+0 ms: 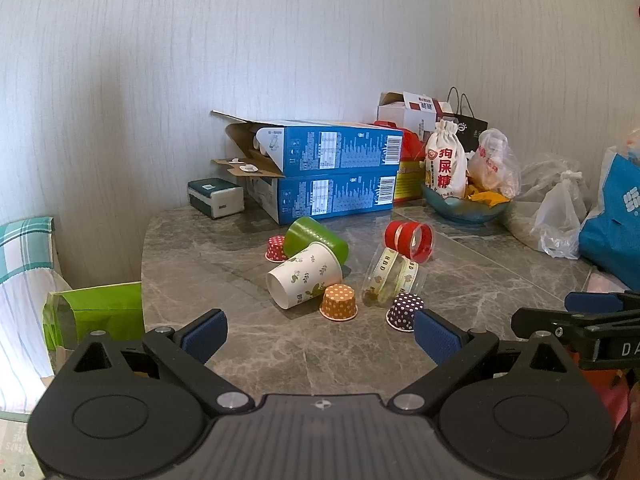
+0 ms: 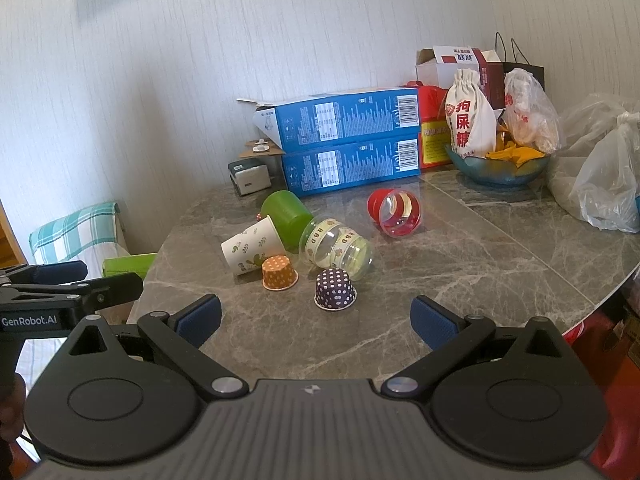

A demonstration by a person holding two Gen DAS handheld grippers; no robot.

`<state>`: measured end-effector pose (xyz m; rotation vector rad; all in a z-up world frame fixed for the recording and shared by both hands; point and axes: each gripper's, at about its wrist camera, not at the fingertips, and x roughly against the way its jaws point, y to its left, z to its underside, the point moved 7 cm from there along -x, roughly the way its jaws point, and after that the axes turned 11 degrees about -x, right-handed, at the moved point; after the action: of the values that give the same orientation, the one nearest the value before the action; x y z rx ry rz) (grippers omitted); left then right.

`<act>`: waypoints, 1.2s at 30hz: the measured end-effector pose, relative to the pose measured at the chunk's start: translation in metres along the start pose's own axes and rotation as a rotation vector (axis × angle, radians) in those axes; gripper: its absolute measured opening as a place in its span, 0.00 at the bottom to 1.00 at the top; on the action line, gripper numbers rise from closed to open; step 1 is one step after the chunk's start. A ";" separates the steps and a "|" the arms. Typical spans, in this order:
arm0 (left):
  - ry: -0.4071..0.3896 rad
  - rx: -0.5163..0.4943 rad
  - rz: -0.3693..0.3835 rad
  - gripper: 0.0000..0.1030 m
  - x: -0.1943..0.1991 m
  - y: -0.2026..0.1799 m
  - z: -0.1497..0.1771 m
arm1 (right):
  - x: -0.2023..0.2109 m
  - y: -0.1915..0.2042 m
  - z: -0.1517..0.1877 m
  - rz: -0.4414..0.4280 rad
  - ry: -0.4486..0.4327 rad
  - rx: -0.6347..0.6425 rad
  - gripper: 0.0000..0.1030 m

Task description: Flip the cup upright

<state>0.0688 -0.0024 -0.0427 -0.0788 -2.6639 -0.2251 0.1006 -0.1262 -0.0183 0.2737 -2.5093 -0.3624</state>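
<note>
Both the left gripper [image 1: 320, 338] and right gripper [image 2: 316, 320] gape empty, overturned purple dotted cup [image 2: 335, 290] just ahead on bench [image 2: 480, 248]

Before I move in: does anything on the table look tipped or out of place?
Yes. The paper cup, green cup, clear cup and red cup lie on their sides; the orange and purple liners sit mouth-down. No spill shows.
</note>
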 end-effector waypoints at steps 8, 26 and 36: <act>-0.001 0.001 0.006 0.98 -0.001 0.001 0.001 | 0.000 0.001 0.001 -0.001 0.002 0.000 0.99; -0.008 -0.007 0.003 0.98 -0.005 0.005 0.002 | -0.005 -0.003 0.003 -0.002 0.016 -0.002 0.99; 0.086 -0.200 0.008 1.00 -0.055 0.018 -0.024 | -0.016 -0.021 0.004 -0.017 0.039 -0.058 0.99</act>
<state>0.1300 0.0102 -0.0439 -0.1397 -2.5477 -0.4809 0.1140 -0.1408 -0.0363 0.2764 -2.4553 -0.4321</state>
